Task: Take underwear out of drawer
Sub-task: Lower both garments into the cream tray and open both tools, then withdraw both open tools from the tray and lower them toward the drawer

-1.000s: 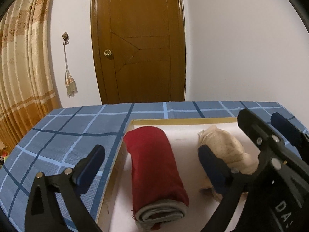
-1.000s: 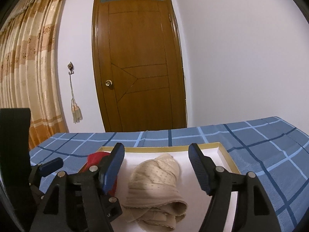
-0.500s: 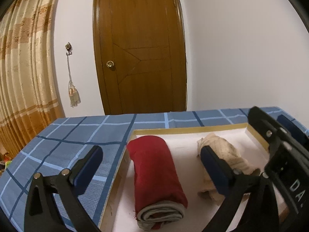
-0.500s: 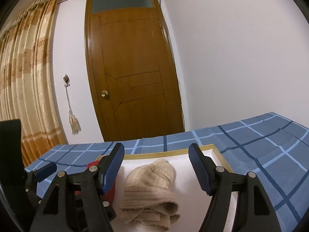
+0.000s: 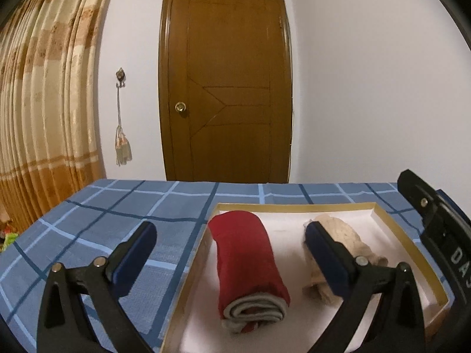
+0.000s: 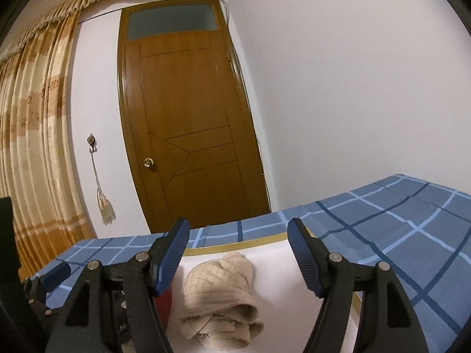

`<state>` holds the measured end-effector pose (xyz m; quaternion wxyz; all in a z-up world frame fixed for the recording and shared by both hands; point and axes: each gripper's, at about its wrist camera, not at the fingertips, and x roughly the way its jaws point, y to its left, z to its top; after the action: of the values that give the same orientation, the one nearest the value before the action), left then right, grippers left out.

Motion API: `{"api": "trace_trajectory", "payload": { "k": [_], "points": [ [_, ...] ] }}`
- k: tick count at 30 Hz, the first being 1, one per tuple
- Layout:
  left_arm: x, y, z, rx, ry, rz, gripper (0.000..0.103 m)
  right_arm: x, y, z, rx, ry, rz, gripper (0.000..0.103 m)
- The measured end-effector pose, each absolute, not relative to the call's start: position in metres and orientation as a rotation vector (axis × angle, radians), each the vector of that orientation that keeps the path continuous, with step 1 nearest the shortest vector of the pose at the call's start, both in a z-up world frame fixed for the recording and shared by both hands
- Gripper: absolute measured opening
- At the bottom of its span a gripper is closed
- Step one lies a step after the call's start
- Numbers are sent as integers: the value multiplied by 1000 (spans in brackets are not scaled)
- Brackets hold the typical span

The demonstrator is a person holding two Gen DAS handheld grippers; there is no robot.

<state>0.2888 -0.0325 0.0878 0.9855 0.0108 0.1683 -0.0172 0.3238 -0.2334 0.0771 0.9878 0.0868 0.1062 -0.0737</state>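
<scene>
A shallow white drawer tray with a gold rim (image 5: 294, 206) lies on a blue checked bed. In it lie a rolled red underwear (image 5: 247, 259) on the left and a rolled beige underwear (image 5: 344, 232) on the right. My left gripper (image 5: 229, 253) is open, above the near end of the tray, straddling the red roll. My right gripper (image 6: 238, 253) is open, above the beige roll (image 6: 220, 288); the red roll (image 6: 166, 301) is mostly hidden behind its left finger. Neither gripper holds anything.
The blue checked bedcover (image 5: 117, 223) spreads left of the tray and, in the right wrist view, to the right (image 6: 412, 223). Beyond the bed are a brown door (image 5: 226, 88), a white wall and orange curtains (image 5: 44, 103).
Both cameras have tilted up and drawn back a little, so more door and wall show. Both grippers stay open and the two rolls have not moved.
</scene>
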Motion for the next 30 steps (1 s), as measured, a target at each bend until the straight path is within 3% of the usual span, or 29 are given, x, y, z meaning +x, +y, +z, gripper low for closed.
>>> {"api": "trace_trajectory", "payload": {
  "k": [30],
  "points": [
    [217, -26, 82, 6, 400, -66, 102, 236, -231, 82, 212, 216, -132, 71]
  ]
}}
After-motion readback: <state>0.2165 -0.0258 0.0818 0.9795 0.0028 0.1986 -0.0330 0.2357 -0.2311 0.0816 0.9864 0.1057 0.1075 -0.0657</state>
